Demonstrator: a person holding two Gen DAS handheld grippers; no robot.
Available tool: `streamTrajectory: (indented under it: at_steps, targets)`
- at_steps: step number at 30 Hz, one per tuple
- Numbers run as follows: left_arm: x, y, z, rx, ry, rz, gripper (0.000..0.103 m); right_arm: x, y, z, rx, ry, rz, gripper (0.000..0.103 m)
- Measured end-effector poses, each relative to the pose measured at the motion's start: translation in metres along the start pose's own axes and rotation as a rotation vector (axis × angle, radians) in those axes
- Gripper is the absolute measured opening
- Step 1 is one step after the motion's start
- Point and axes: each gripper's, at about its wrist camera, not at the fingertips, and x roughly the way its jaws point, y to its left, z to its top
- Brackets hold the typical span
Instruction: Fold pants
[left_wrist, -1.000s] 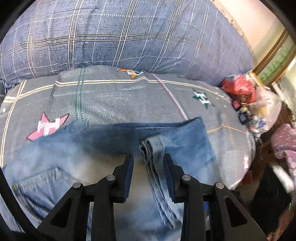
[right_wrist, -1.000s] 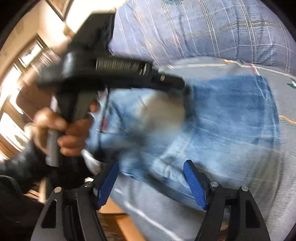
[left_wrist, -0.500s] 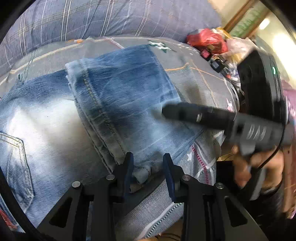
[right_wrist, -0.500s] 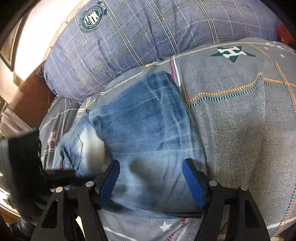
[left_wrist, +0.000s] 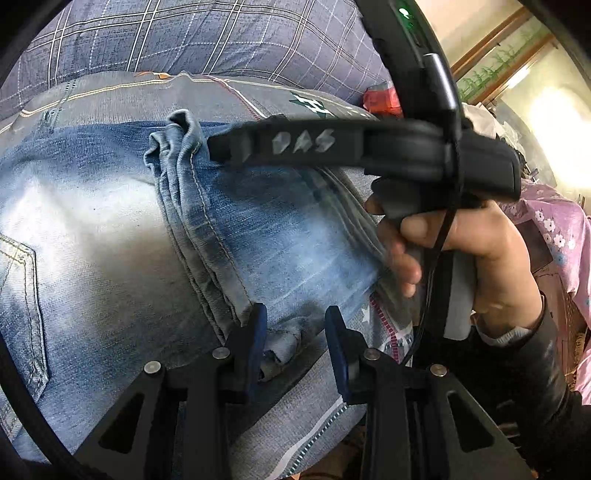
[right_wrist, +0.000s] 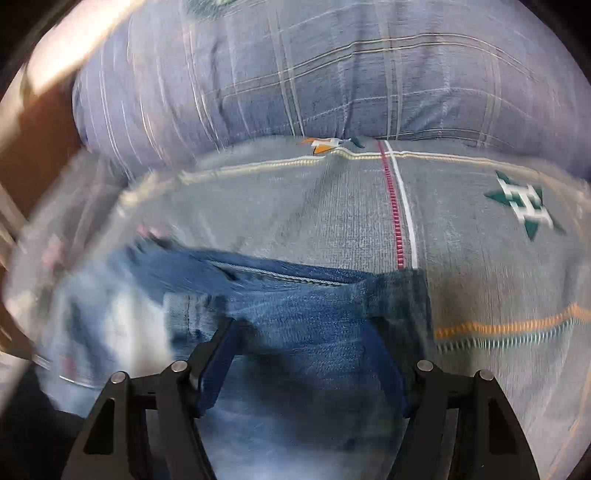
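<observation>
In the left wrist view, the jeans (left_wrist: 110, 236) fill the left and centre of the frame: a faded, nearly white seat panel with a stitched back pocket at the far left edge, then the legs folded over it, their bunched hems at upper centre. At bottom centre the left gripper (left_wrist: 295, 339) has its blue pads standing apart, with a crumpled corner of denim lying loosely between them; neither pad presses on it, so it grips nothing. To the right, only this view shows the right gripper's (left_wrist: 362, 147) black body from outside, crossing above the folded legs, with the person's right hand (left_wrist: 454, 254) wrapped around its handle and a dark sleeve below.

The right wrist view, much blurred on its left side, shows the jeans (right_wrist: 295, 317) in the lower centre. The right gripper (right_wrist: 306, 354) has its pads spread wide over the dark blue fold, released.

The jeans lie on a grey bedspread (right_wrist: 369, 206) with thin coloured stripes and star patches. A blue plaid pillow (right_wrist: 332, 74) runs across the top of both views. At the upper right of the left wrist view are a red bag (left_wrist: 382, 99), a wooden window frame, and pink flowered fabric (left_wrist: 554, 229) at the right edge.
</observation>
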Motion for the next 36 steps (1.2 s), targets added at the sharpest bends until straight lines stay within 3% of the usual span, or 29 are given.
streamTrajectory:
  at_steps: [2, 5, 11, 13, 15, 17, 19, 23, 27, 31, 34, 36]
  targets:
    - [0.0, -0.001, -0.004, -0.004, -0.004, -0.003, 0.033, 0.0, 0.01, -0.001, -0.069, -0.006, -0.071, 0.074]
    - [-0.005, 0.002, -0.005, -0.012, -0.002, -0.005, 0.033, -0.003, 0.017, -0.004, -0.106, -0.05, -0.095, 0.075]
    - [-0.006, -0.001, -0.012, -0.017, -0.029, 0.003, 0.033, -0.038, 0.008, -0.014, -0.059, -0.16, 0.045, 0.075]
    - [-0.005, 0.0, -0.015, -0.017, -0.033, -0.001, 0.033, -0.031, 0.015, -0.014, -0.092, -0.129, 0.031, 0.075]
    - [-0.005, 0.002, -0.017, -0.026, -0.034, -0.011, 0.033, -0.005, 0.02, -0.012, -0.119, -0.041, -0.022, 0.075]
    - [-0.005, 0.004, -0.017, -0.058, -0.031, -0.023, 0.033, 0.0, 0.028, -0.011, -0.179, -0.066, -0.055, 0.076]
    - [-0.01, 0.004, -0.016, -0.072, -0.02, -0.014, 0.033, 0.0, 0.027, -0.007, -0.153, -0.064, -0.051, 0.076]
    - [-0.049, 0.007, -0.018, -0.047, -0.061, 0.079, 0.035, -0.029, 0.014, -0.012, -0.041, -0.136, 0.022, 0.076]
    - [-0.092, 0.026, -0.034, -0.057, -0.093, 0.203, 0.041, -0.062, 0.022, -0.034, -0.01, -0.197, 0.031, 0.076]
    - [-0.118, 0.047, -0.057, -0.063, -0.103, 0.353, 0.046, -0.056, 0.051, -0.064, -0.09, -0.138, -0.009, 0.076]
    - [-0.121, 0.069, -0.073, -0.103, -0.11, 0.327, 0.047, -0.035, 0.068, -0.07, -0.167, -0.055, -0.071, 0.076]
    - [-0.119, 0.07, -0.074, -0.078, -0.135, 0.338, 0.047, -0.028, 0.07, -0.069, -0.172, -0.053, -0.079, 0.077]
